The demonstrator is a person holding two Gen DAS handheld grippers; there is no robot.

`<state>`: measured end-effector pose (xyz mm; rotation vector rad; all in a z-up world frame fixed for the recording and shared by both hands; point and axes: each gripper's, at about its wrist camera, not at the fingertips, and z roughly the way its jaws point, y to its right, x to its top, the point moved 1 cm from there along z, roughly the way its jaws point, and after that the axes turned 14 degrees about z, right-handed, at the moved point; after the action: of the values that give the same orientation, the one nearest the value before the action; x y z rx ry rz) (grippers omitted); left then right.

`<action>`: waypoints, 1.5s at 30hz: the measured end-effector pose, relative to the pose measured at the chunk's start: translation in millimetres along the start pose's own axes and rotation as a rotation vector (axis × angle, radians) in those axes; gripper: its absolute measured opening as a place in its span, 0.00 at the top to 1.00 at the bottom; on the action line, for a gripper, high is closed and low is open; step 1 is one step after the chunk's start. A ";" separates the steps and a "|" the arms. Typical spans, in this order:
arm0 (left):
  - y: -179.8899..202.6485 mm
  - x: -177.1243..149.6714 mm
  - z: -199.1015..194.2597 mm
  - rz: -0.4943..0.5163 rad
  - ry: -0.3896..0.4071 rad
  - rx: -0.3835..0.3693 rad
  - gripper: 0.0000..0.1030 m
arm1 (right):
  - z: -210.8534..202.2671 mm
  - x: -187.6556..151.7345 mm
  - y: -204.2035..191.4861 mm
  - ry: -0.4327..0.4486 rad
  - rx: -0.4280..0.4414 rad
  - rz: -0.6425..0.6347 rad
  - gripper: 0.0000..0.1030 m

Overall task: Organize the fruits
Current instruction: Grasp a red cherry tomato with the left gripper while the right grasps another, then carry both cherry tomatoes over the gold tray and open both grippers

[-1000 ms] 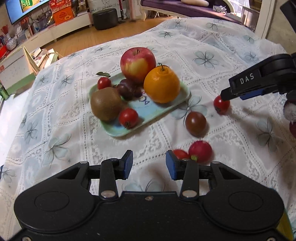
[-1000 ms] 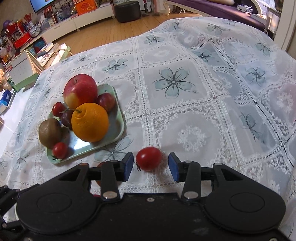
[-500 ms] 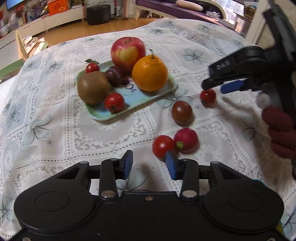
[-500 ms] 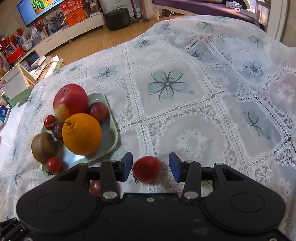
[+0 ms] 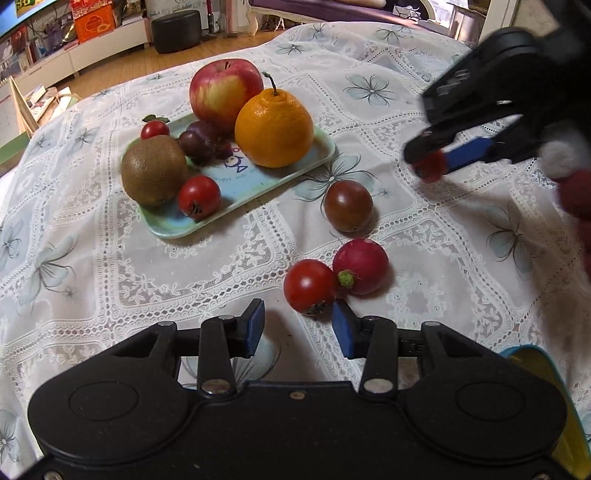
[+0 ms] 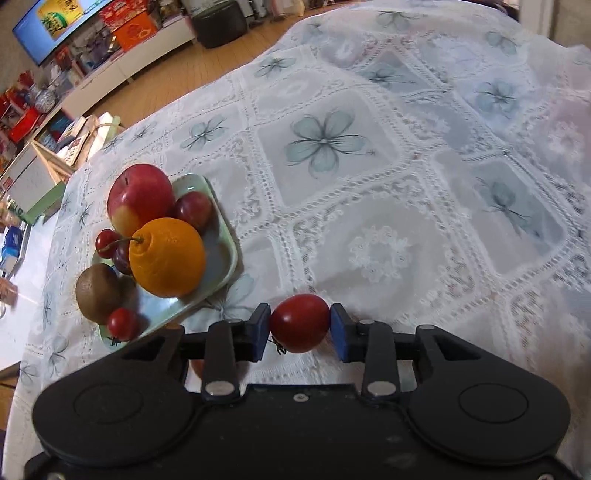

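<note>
A green tray [image 5: 207, 225] holds an apple [image 5: 223, 92], an orange [image 5: 273, 129], a kiwi [image 5: 153, 173], plums and small tomatoes. It also shows in the right wrist view [image 6: 221, 266]. My right gripper [image 6: 299, 330] is shut on a red cherry tomato [image 6: 300, 322], lifted off the cloth; it shows blurred in the left wrist view [image 5: 430, 164]. My left gripper [image 5: 298, 328] is open, just short of a red tomato [image 5: 309, 285] that touches a radish [image 5: 362, 265]. A dark tomato [image 5: 348, 206] lies beside the tray.
A white lace tablecloth with blue flowers [image 6: 369, 192] covers the table. The table's far edge drops to a wooden floor with shelves, boxes and a black stool [image 5: 176, 25]. A yellow and blue object [image 5: 546, 398] sits at the lower right of the left wrist view.
My right gripper has closed on the cherry tomato and lifted it off the cloth. My left gripper has moved forward, closer to the red tomato and radish.
</note>
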<state>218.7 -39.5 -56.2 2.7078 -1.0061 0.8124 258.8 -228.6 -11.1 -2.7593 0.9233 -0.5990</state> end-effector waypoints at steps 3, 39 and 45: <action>1.6 4.0 3.9 0.014 0.010 0.008 0.49 | -12.9 -2.1 5.8 -0.040 0.016 0.018 0.65; -33.8 -33.0 -24.6 -0.198 0.035 0.066 0.61 | -5.6 -33.2 -5.3 -0.022 0.107 -0.153 0.65; -32.2 -28.2 -31.0 -0.201 0.021 0.068 0.61 | -17.4 -34.2 -10.1 0.039 0.149 -0.205 0.65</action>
<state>208.0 10.7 -43.3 2.7925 -0.6992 0.8492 232.0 -200.4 -3.4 -2.7342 0.5801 -0.7248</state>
